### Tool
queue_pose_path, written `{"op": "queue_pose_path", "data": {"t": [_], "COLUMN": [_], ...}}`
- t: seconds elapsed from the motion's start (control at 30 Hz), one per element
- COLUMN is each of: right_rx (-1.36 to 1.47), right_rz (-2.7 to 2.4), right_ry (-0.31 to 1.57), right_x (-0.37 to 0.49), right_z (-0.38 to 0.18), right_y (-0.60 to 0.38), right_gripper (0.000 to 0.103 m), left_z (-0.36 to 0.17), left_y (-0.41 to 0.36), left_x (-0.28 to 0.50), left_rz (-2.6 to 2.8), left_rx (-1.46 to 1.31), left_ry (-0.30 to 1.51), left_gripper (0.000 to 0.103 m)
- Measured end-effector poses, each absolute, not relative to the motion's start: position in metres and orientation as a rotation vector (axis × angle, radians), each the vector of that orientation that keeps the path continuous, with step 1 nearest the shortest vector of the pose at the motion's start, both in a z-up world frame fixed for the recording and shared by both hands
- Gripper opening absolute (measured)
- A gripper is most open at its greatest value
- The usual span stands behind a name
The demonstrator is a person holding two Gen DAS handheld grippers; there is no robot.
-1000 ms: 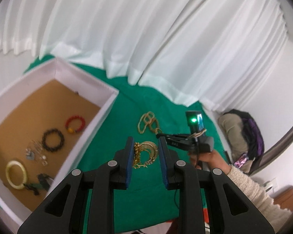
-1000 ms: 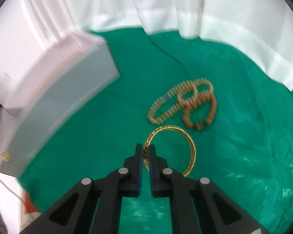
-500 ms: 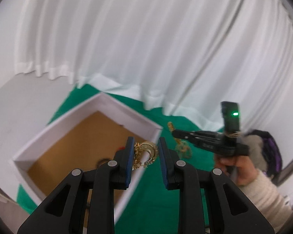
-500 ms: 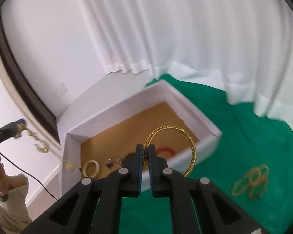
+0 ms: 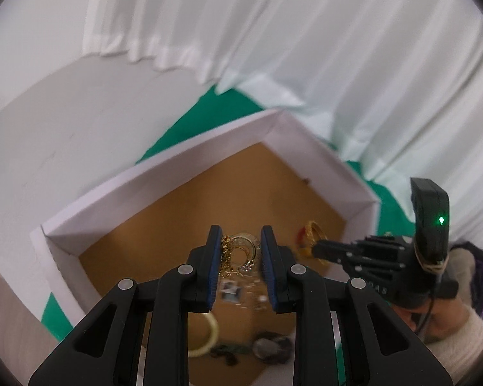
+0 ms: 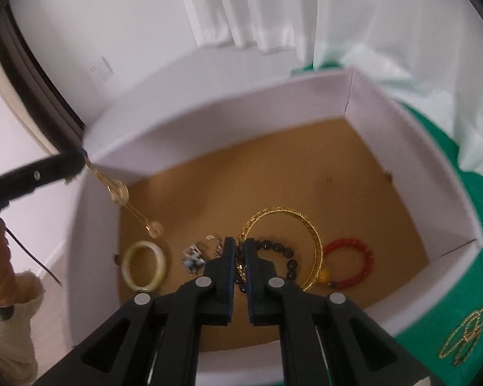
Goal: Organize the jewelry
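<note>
My left gripper (image 5: 240,246) is shut on a tangled gold chain necklace (image 5: 238,252) and holds it over the white box (image 5: 164,173) with a brown floor. It also shows in the right wrist view (image 6: 119,189), hanging from the left gripper (image 6: 77,160) above the box's near-left corner. My right gripper (image 6: 240,251) is shut on a gold bangle (image 6: 285,244) and holds it inside the box (image 6: 241,103). The bangle also shows in the left wrist view (image 5: 314,234).
In the box lie a pale green bangle (image 6: 145,265), a black bead bracelet (image 6: 278,257), a red bead bracelet (image 6: 351,263) and small earrings (image 6: 196,255). A beaded gold bracelet pile (image 6: 465,337) lies on the green cloth (image 6: 447,321). White curtains hang behind.
Both grippers have swung from over the green cloth to above the box, each carrying its piece. The right gripper has lowered the gold bangle into the box.
</note>
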State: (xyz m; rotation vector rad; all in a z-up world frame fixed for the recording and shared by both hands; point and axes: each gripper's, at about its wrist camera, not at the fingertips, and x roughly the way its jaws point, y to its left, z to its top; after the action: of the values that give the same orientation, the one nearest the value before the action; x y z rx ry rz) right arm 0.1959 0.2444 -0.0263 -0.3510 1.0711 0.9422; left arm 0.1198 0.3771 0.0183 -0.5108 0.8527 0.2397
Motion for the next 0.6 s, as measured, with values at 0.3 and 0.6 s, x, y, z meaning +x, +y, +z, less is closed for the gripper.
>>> {"op": "queue_pose_path", "data": {"t": [0.3,0.6], "right_rx": [-0.297,-0.217], "right_rz": [0.905,0.801], "right_ry": [1.137,0.857], "right_x": [0.204,0.138], "right_z": [-0.059,-0.012], "right_y": [0.239,0.127], "right_gripper": [0.040,0.062], "left_z": [-0.033,0.018], "left_y": [0.382,0.294], "left_x": [0.123,0.082], "left_rz": [0.354,0.290], "left_rx": [-0.487,-0.335], "left_ry": [0.962,0.816], "left_gripper": [0.057,0.088]}}
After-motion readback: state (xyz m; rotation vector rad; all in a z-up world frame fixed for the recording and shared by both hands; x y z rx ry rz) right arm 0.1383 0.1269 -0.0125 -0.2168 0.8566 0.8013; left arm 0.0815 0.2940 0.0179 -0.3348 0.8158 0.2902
